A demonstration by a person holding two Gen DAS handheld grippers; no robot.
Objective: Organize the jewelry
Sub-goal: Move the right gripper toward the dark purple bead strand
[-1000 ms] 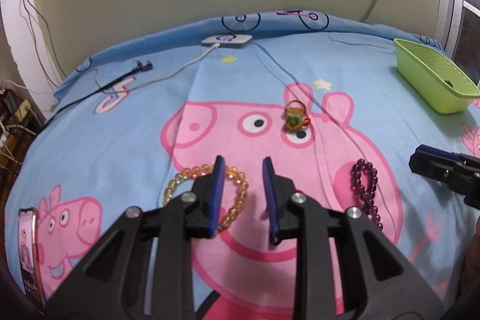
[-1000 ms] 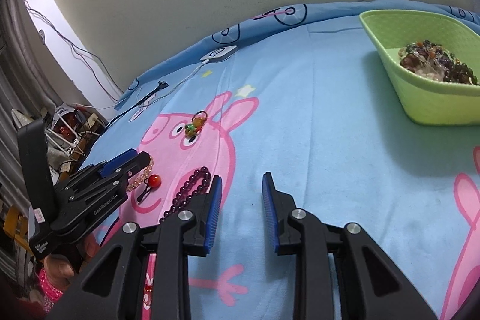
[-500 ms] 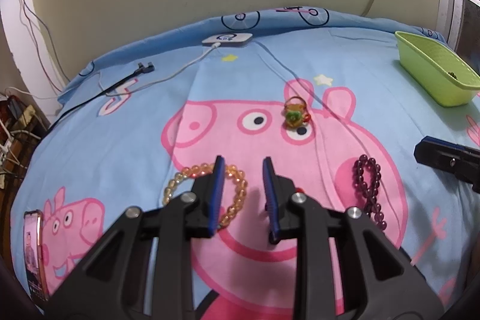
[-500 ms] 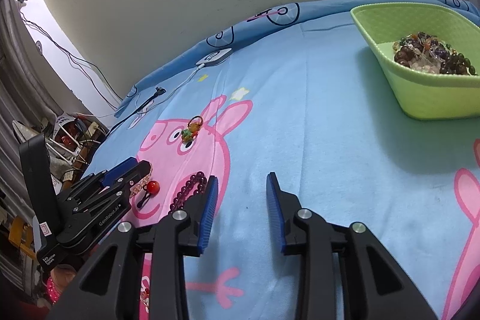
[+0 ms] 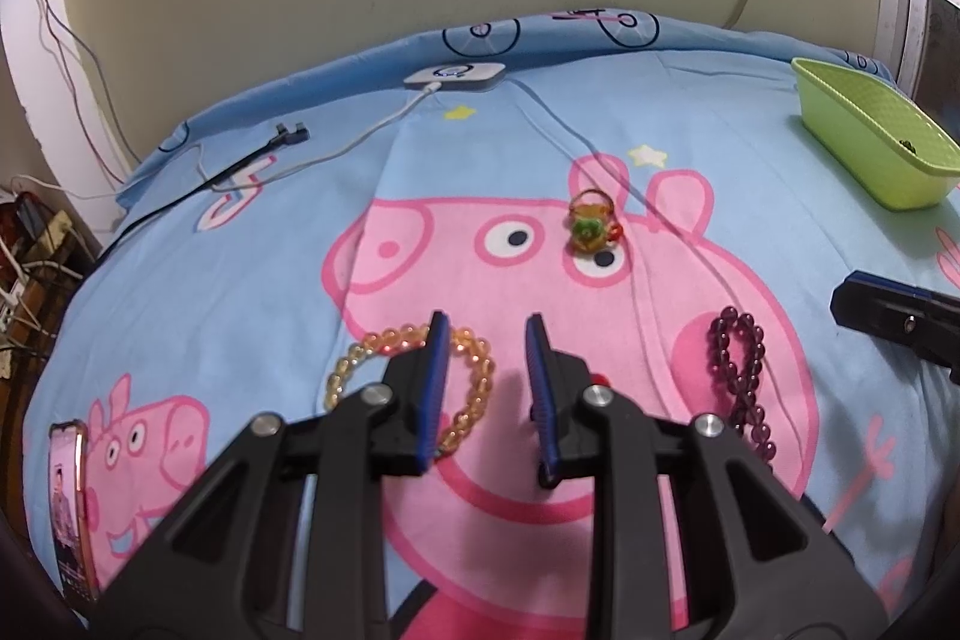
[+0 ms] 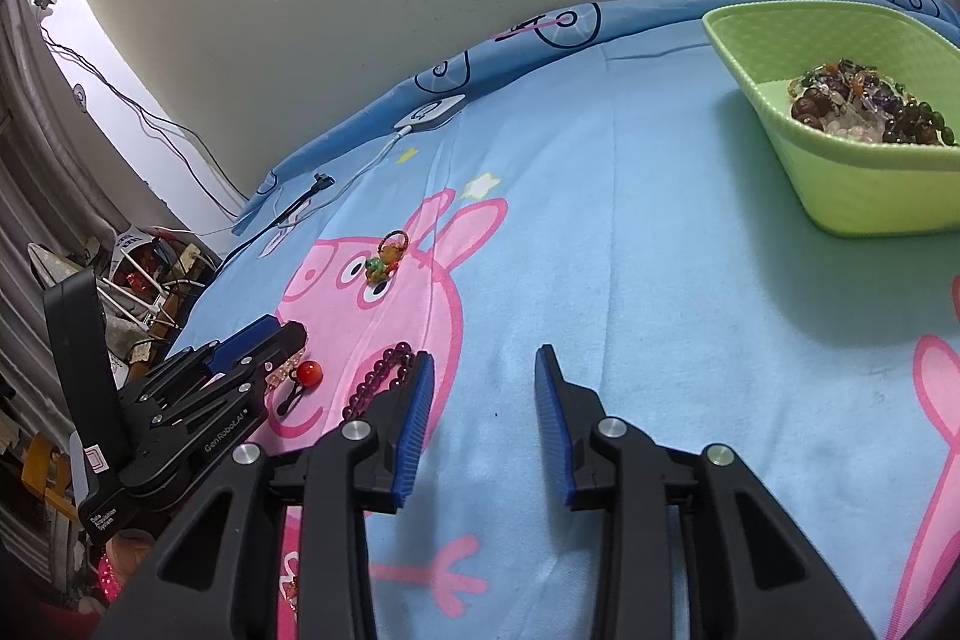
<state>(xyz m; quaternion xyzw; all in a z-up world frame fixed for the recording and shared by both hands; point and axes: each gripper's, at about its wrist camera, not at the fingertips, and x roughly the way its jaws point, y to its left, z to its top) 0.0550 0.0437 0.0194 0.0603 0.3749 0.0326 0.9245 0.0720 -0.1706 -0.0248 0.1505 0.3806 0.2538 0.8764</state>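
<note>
Purple beads [image 6: 384, 376] are lying lower left, just beside the right gripper [image 6: 483, 421], whose empty jaws have just been opening; swing left, straddle the strand. Left gripper [image 5: 486, 388] is hovering open over amber bracelet [image 5: 474, 388]; bin [image 6: 864, 196] upper right.

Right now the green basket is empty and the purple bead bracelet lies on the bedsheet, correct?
Not quite. The green basket is not empty: the right wrist view shows a heap of beaded jewelry in it. The purple bead bracelet does lie on the bedsheet.
</note>
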